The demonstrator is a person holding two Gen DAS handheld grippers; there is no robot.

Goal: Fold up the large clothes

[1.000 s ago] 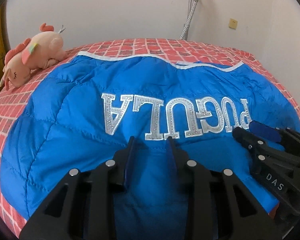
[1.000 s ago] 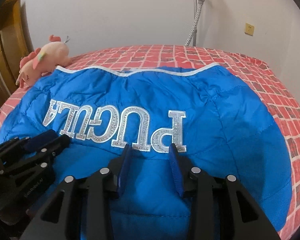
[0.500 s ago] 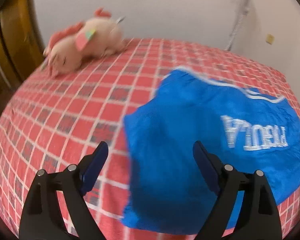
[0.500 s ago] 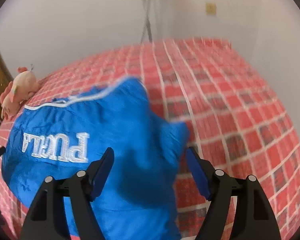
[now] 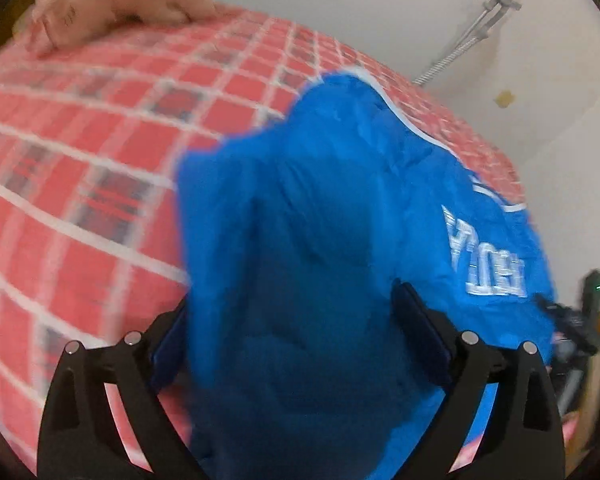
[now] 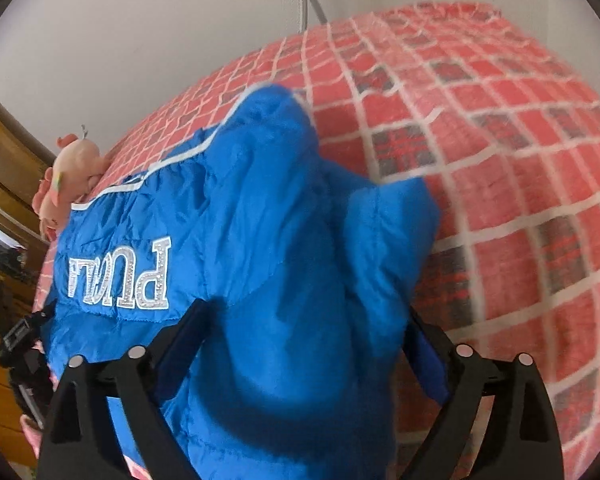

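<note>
Both grippers' jaws have just been opening and now stand wide, each straddling a bulging fold of the blue jacket (image 5: 320, 240) without the pads visibly pressing it. The left gripper (image 5: 296, 340) spans the jacket's left side, the right gripper (image 6: 304, 344) its right side. The jacket lies bunched on a red checked bedspread (image 6: 500, 140), silver lettering (image 6: 124, 276) upside down on top. A pink plush toy (image 6: 72, 172) rests at the far left edge, by the white wall (image 6: 140, 40).

Pink plush toy (image 5: 124, 4) smeared and cut off by the top edge; blue jacket (image 5: 320, 260) runs off the bottom edge, lettering (image 5: 484, 256) partly unreadable.
</note>
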